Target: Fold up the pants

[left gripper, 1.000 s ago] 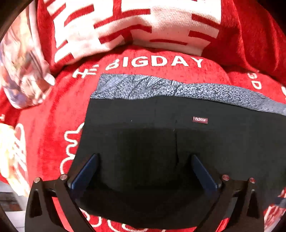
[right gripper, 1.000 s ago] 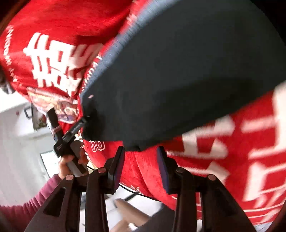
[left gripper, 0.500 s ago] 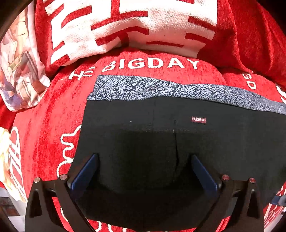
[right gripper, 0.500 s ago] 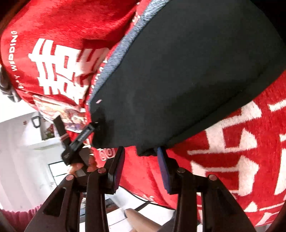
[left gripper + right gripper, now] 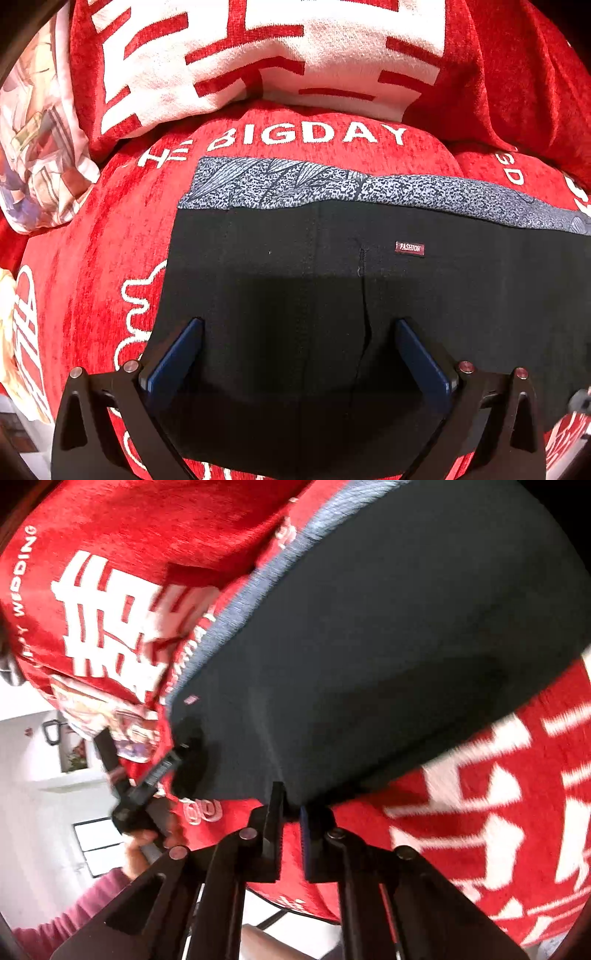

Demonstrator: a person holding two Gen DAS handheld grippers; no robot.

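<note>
The black pants point(image 5: 332, 295) lie flat on a red sofa cover, with a grey patterned inner layer point(image 5: 332, 184) showing along their far edge and a small "FASHION" label point(image 5: 409, 247). My left gripper point(image 5: 299, 328) is open, its blue-padded fingers spread over the near part of the pants. In the right wrist view the pants point(image 5: 369, 664) fill the middle. My right gripper point(image 5: 291, 801) is shut on the near edge of the pants. The left gripper point(image 5: 155, 775) shows there at the pants' other end, held by a hand.
The red sofa cover point(image 5: 110, 258) has white lettering and a backrest cushion point(image 5: 258, 55) behind the pants. A printed pillow point(image 5: 33, 147) lies at the left. White walls and a window point(image 5: 99, 845) show beyond the sofa's edge.
My right gripper has closed its fingers onto the near edge of the pants. My left gripper stays open and has shifted only slightly over the pants.
</note>
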